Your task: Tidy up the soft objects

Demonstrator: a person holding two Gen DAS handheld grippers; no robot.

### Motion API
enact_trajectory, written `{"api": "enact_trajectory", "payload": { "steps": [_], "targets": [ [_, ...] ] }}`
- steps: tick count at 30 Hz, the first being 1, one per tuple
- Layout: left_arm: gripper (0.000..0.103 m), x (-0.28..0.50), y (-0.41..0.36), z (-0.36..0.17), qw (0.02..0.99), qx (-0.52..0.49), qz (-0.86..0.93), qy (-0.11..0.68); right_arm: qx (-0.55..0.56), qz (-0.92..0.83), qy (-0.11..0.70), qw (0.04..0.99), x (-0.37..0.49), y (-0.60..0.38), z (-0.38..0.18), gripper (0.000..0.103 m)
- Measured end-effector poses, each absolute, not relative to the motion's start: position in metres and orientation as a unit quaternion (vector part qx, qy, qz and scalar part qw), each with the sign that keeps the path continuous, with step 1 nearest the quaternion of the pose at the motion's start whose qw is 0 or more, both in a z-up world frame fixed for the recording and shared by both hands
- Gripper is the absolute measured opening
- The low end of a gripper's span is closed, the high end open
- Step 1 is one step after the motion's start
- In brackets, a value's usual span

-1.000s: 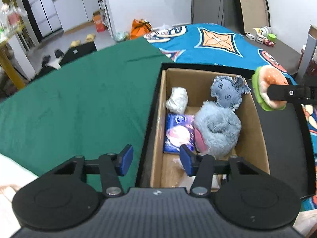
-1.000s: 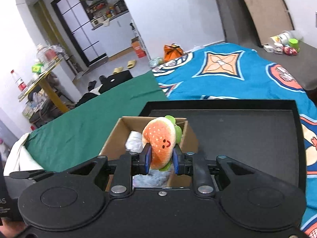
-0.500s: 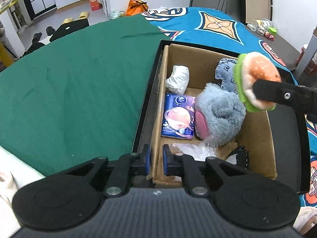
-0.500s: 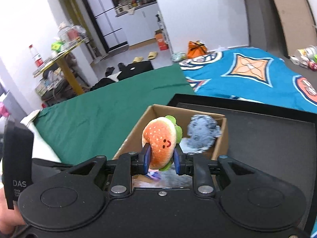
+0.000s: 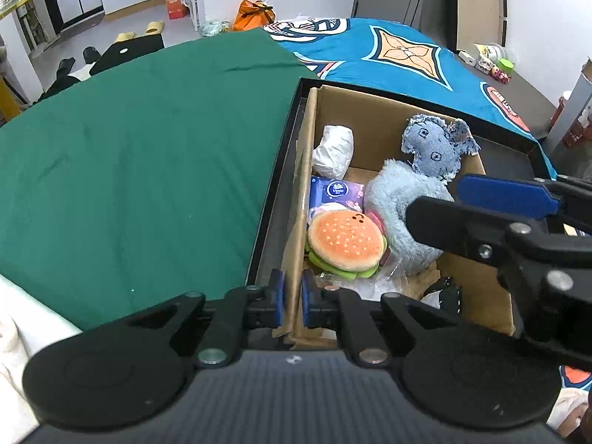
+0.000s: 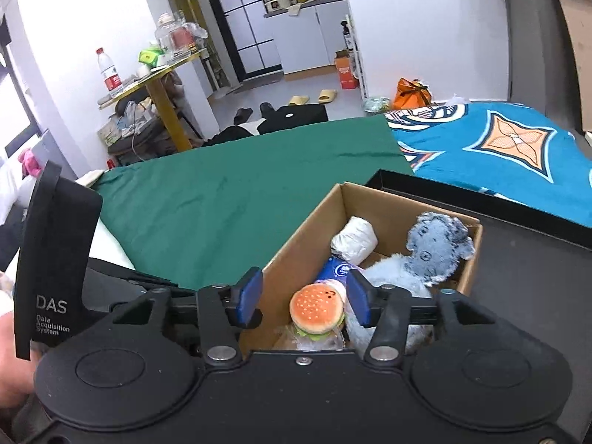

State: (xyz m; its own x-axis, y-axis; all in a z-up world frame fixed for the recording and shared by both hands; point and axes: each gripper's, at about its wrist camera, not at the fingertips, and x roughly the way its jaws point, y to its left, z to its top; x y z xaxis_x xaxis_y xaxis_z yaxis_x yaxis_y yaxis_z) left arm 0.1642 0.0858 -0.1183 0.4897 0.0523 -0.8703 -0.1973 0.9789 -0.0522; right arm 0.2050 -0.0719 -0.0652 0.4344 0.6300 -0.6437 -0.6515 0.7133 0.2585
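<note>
The left gripper (image 5: 292,301) is clenched on the near-left wall of the cardboard box (image 5: 477,281): its two blue pads press the cardboard edge from either side, one outside the box and one inside. The box stands in the left part of a shallow black tray (image 5: 275,199), against the tray's left rim, and the tray lies on a bed covered by a green sheet (image 5: 140,155) on the left and a blue patterned blanket (image 5: 399,55) further right.

Inside the box, the burger plush (image 5: 346,242) lies flat, bun up, near the left wall toward the near end, partly over a purple tissue pack (image 5: 333,192). A white wrapped bundle (image 5: 333,150) sits behind it by the far-left corner. To the right, a fluffy blue plush (image 5: 396,203) and a denim doll (image 5: 438,148) fill the far-right side.

The right gripper (image 6: 303,301) hangs over the box with its jaws released; they have just been opening, and the burger plush sits below them, untouched by either pad.
</note>
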Motion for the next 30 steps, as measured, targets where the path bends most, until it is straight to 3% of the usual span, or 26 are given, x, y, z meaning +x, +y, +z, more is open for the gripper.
{"api": "enact_trajectory", "payload": {
  "steps": [10,14,17,22,26,30],
  "targets": [
    [0.013,0.159,0.074,-0.101,0.872,-0.043,0.085,0.480,0.053,0.320,0.394,0.860,0.207,-0.112,-0.057,0.066],
    [0.014,0.155,0.070,-0.095,0.872,-0.049,0.090,0.479,0.058,0.287,0.395,0.871,0.204,-0.120,-0.055,0.082],
    [0.023,0.152,0.065,-0.092,0.870,-0.052,0.095,0.481,0.080,0.256,0.402,0.876,0.204,-0.130,-0.053,0.086],
    [0.050,0.144,0.055,-0.078,0.876,-0.056,0.092,0.470,0.098,0.220,0.415,0.877,0.201,-0.148,-0.053,0.090],
    [0.058,0.140,0.045,-0.064,0.880,-0.051,0.087,0.464,0.098,0.202,0.417,0.881,0.195,-0.159,-0.047,0.101],
    [0.069,0.136,0.036,-0.051,0.884,-0.051,0.088,0.456,0.100,0.199,0.416,0.882,0.190,-0.169,-0.037,0.103]
  ]
}}
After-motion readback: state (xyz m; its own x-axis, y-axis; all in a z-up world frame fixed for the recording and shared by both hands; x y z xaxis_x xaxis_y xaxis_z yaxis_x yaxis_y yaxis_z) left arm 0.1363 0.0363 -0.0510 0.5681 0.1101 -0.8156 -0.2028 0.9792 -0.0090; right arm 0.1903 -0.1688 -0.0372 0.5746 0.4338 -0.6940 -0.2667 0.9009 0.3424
